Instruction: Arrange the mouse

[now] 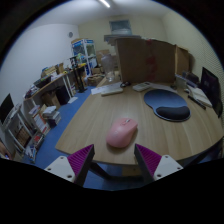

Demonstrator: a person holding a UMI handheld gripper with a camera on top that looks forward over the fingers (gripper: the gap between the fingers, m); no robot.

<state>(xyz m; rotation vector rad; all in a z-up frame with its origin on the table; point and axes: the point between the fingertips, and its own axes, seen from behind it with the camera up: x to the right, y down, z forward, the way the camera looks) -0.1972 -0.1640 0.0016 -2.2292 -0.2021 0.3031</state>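
A pink mouse [122, 131] lies on the wooden table [90, 118], just ahead of my fingers and a little left of their midline. A dark blue oval mouse pad [166, 103] lies farther back to the right of the mouse. My gripper [114, 159] is open and empty, its purple pads [82, 158] spread wide near the table's front edge. Nothing stands between the fingers.
A keyboard [198, 96] lies at the table's right, with a dark monitor [212, 86] behind it. Cardboard boxes [145, 60] stand at the table's far side. Cluttered shelves [40, 105] line the left wall, over a blue floor [55, 128].
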